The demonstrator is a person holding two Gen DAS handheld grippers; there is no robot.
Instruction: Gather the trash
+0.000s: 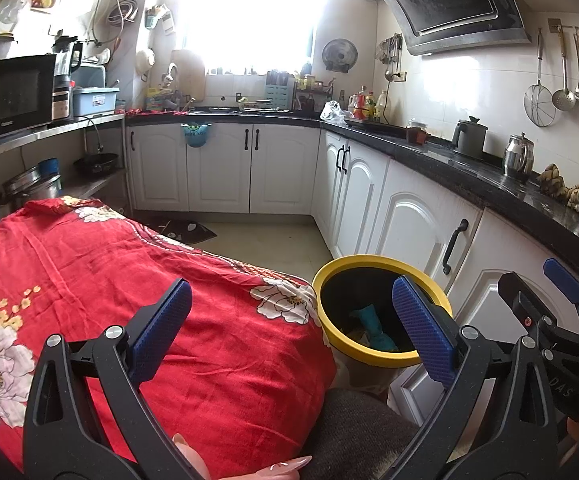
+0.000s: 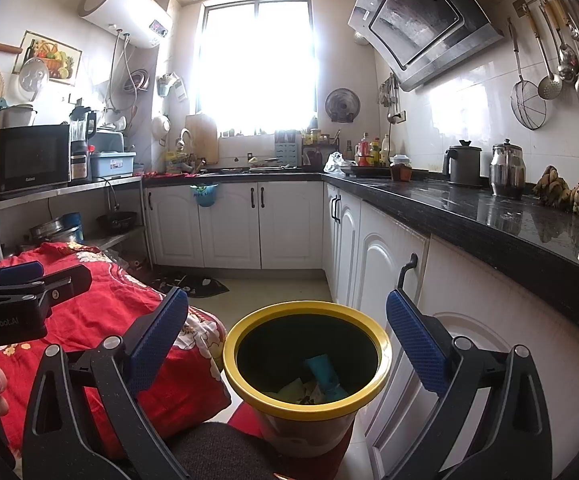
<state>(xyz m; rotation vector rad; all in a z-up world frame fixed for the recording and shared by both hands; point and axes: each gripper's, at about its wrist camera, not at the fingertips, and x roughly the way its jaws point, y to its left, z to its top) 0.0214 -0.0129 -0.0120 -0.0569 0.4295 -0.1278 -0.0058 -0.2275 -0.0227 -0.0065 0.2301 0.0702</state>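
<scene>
A yellow-rimmed trash bin (image 2: 385,364) stands on the floor between a table under a red floral cloth (image 1: 89,264) and the white cabinets. It holds a teal wrapper (image 2: 323,374) and bits of paper (image 2: 291,392). My right gripper (image 2: 287,334) is open and empty, held over the bin's mouth. My left gripper (image 1: 291,326) is open and empty above the cloth's right edge, with its right finger in front of the bin (image 1: 329,274). The right gripper also shows at the right edge of the left wrist view (image 1: 545,308). The left gripper shows at the left of the right wrist view (image 2: 21,280).
White cabinets (image 2: 389,256) with black handles run along the right, under a black counter (image 2: 489,216) with kettles, jars and bananas. A dark mat (image 2: 193,284) lies on the tiled floor ahead. A dark grey cushion (image 1: 353,432) is right below the grippers.
</scene>
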